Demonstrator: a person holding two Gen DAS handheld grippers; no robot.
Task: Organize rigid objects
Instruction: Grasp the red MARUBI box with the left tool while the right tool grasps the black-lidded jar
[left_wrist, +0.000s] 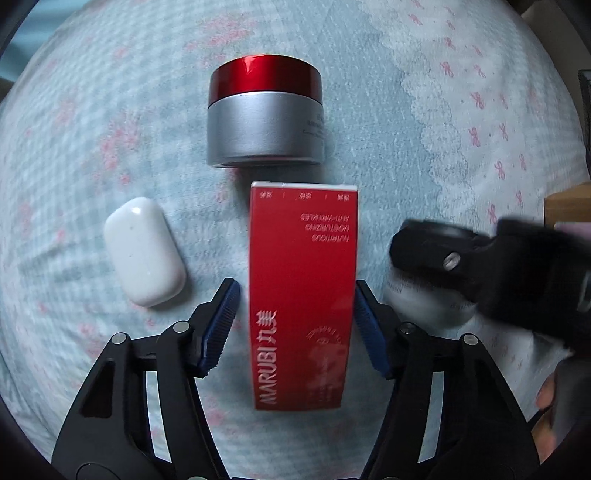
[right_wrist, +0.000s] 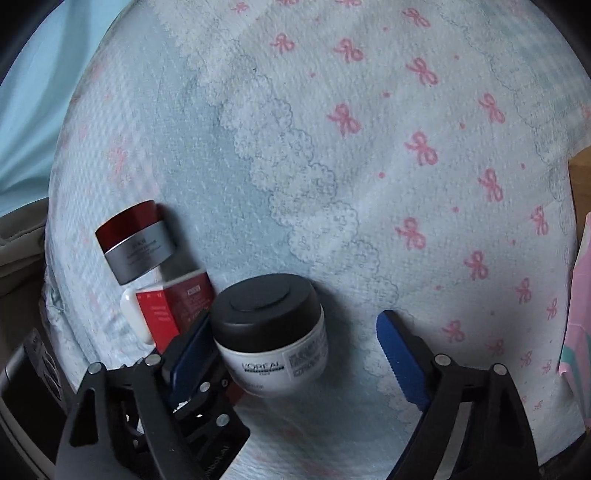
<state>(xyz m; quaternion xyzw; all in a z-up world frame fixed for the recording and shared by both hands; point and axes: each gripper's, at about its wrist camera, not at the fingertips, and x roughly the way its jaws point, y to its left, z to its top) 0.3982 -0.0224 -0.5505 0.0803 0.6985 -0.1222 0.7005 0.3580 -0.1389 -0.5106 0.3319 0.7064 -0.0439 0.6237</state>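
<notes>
Red box (left_wrist: 303, 295): lying flat on the bedspread (left_wrist: 110, 110), sitting right between the left gripper's (left_wrist: 297, 317) spread blue pads, its far end pointing ahead.
Left gripper: standing open, pads just beside both long sides of the box, not clearly pressing.
White-and-black jar (right_wrist: 271, 332): standing upright between the right gripper's (right_wrist: 295, 350) fingers, crowding the left pad, well apart from the right one.
Right gripper: hanging wide open, gripping nothing.
Neighbours: red-lidded silver jar (left_wrist: 264, 114) sitting straight ahead of the left gripper, just beyond the box's far end; white case (left_wrist: 144, 251) resting ahead and off to its left.
Step in hand: looks like lining items into a neat group — box being squared up, jar being brought alongside.
Next move: probably closing squarely on the box's long sides, or sliding clear without nudging it.
Edges: the two grippers are working close together, so a knock is the risk here.
Open room: plenty of bare bedspread spreading ahead and right of the right gripper.
</notes>
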